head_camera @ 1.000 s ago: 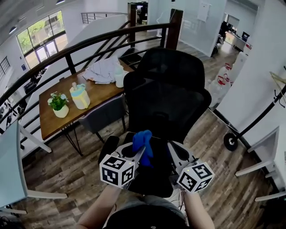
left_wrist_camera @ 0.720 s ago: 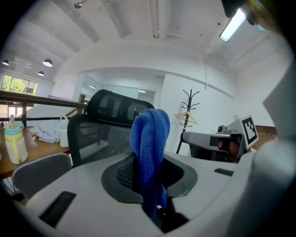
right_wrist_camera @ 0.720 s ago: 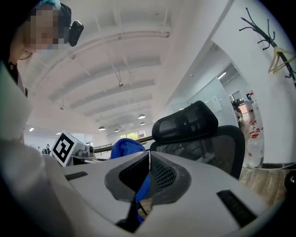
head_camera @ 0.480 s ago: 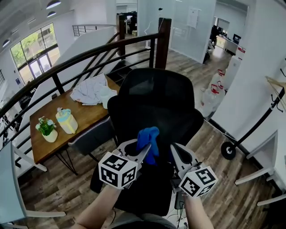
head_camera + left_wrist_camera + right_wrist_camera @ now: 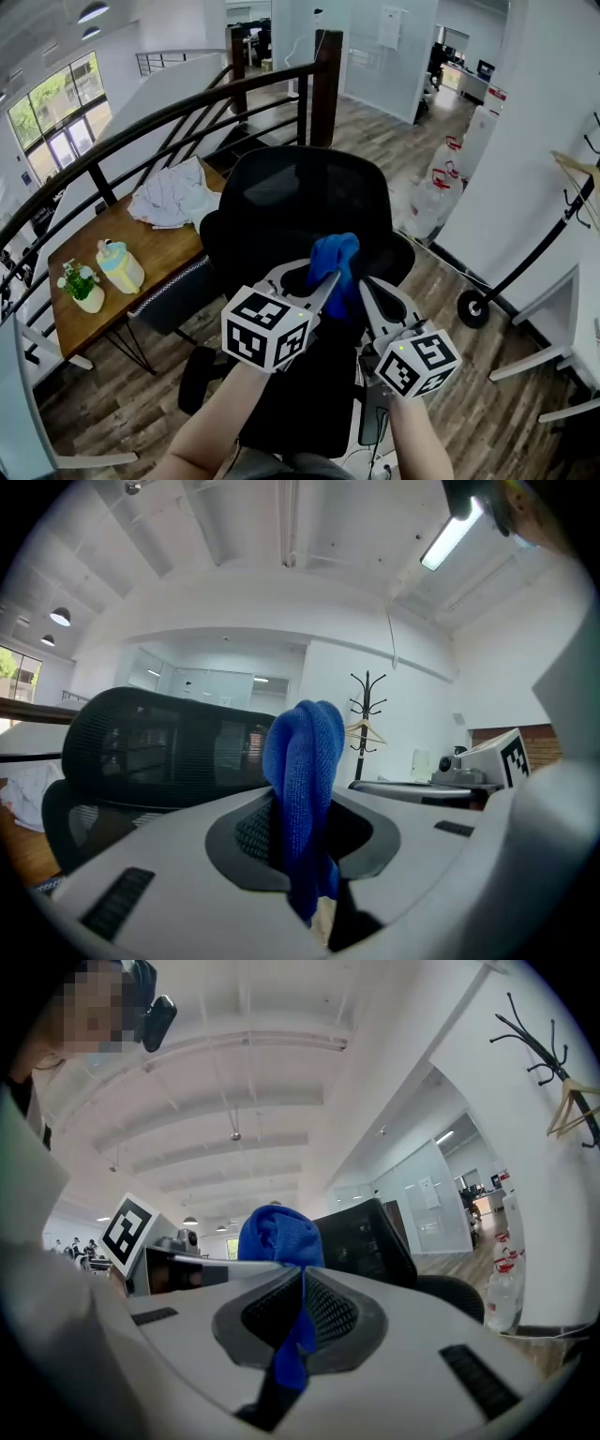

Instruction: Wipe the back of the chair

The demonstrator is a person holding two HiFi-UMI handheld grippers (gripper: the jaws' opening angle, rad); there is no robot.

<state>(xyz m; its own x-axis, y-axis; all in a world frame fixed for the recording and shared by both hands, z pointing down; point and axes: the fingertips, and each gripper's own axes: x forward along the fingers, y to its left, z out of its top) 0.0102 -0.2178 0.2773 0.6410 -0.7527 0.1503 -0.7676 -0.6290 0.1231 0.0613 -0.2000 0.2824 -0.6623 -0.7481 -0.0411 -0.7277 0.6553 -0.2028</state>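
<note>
Pot on wooden table: holds small green plant with white flowers. Pale jug beside it, lid on, contents hidden. Crumpled white fabric at table's far end.

Chair: black, mesh back, straight ahead of person, right of table.

Blue cloth: bunched, upright, in front of chair back's lower part; contact unclear.

Left gripper: jaws clamped on cloth. Right gripper: jaws pinched on same cloth.

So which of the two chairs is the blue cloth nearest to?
The black mesh-backed office chair: the blue cloth overlaps its backrest in the head view. The grey chair sits apart, tucked under the wooden table.
</note>
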